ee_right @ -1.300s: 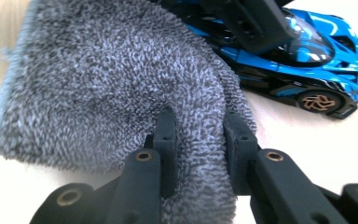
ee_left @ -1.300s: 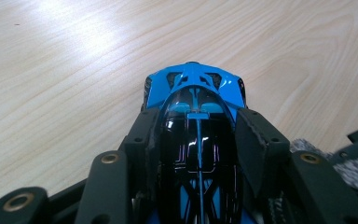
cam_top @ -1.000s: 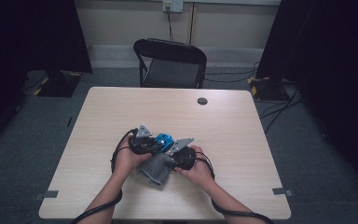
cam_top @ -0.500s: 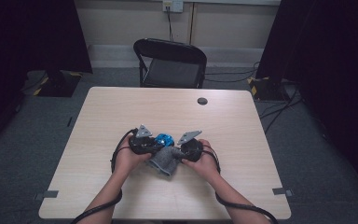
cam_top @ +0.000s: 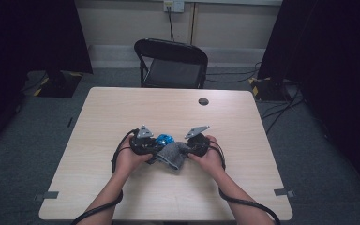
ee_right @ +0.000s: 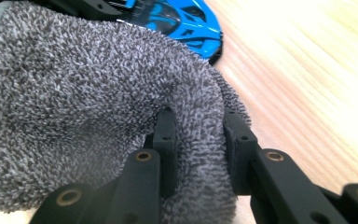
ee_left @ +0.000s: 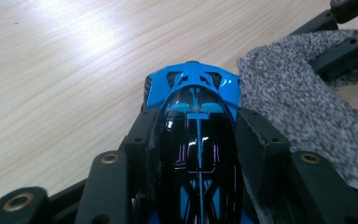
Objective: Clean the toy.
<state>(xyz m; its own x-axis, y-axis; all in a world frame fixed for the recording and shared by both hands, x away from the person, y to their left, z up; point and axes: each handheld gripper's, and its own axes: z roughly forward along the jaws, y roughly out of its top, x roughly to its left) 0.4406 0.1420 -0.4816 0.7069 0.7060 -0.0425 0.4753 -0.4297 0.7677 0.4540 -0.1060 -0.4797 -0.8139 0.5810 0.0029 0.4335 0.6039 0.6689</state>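
Wiping step: a blue toy car [ee_left: 193, 121] is clamped in the left gripper [ee_left: 196, 140]; a grey cloth [ee_right: 84, 102] is pinched by the right gripper [ee_right: 198, 140]. Next, contact with the bodywork is called for.

This looks like a lab or recording studio set up for filming, not a home. A plain pale wood worktop [cam_top: 122, 112] stands alone on grey carpet [cam_top: 37, 117], with grey tape marks [cam_top: 50, 195] at its front corners. Black curtains [cam_top: 33, 33] hang on both sides. Cables [cam_top: 281, 110] trail over the floor on the right, near yellow-and-black hazard tape [cam_top: 254, 84]. A black folding chair [cam_top: 171, 63] faces the far edge, under a wall socket [cam_top: 174, 5] with a cord plugged in.
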